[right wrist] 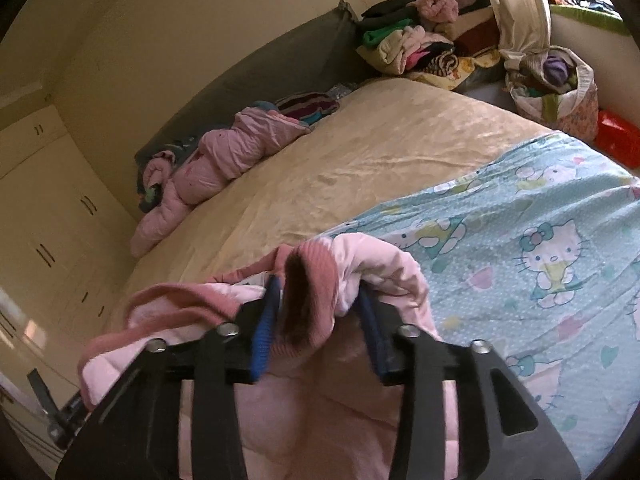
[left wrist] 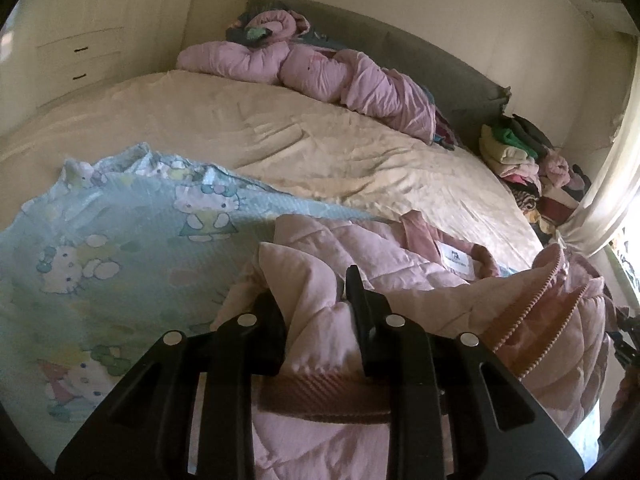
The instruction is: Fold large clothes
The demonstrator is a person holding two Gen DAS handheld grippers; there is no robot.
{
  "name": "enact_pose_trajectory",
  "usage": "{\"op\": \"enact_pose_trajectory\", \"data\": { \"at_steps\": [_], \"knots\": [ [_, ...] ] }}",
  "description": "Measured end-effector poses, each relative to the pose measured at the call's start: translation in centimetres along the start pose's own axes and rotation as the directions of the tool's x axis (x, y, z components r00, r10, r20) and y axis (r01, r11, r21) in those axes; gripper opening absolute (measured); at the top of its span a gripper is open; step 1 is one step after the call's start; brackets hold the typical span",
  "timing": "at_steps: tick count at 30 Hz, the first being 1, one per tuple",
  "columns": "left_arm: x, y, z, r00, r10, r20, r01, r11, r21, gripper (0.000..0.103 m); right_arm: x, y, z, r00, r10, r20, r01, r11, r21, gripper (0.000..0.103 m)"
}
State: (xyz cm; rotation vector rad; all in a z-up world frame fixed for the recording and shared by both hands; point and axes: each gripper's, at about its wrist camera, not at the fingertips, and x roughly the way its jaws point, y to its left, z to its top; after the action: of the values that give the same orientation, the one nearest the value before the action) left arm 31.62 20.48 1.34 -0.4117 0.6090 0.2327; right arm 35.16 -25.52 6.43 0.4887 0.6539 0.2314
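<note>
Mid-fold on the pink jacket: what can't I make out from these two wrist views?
- Left wrist view: the pink jacket is cut off by the bottom edge; the left gripper covers its hem.
- Right wrist view: the right gripper has fabric bunched over its fingers; pad contact unclear.
- Label: too small to read.

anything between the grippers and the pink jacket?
No. The pink jacket already lies between the fingers of both the left gripper and the right gripper; nothing else sits in either gap.
</note>
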Motion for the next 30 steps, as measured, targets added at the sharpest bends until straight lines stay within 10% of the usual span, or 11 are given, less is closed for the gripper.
{"op": "enact_pose_trajectory", "data": {
  "at_steps": [6,18,30],
  "knots": [
    [0.6,-0.2,-0.3,1.0,-0.006,-0.004,0.006,1.0,-0.002,0.018,0.1,0.9,-0.4,0.999,-0.024,0.033,0.025,0.999,-0.031,0.074],
    [0.5,-0.8,-0.3,1.0,-0.022,-0.009,0.022,1.0,0.002,0.022,0.4,7.0,-6.3,0.993,0.083,-0.079,-0.1,0.963,-0.249,0.084],
    [-1.4,-1.4,0.6,0.998,-0.063,0.019,0.062,0.998,0.033,0.059,4.0,9.7,-11.8,0.982,-0.068,-0.178,-0.017,0.899,-0.437,0.09]
  ]
}}
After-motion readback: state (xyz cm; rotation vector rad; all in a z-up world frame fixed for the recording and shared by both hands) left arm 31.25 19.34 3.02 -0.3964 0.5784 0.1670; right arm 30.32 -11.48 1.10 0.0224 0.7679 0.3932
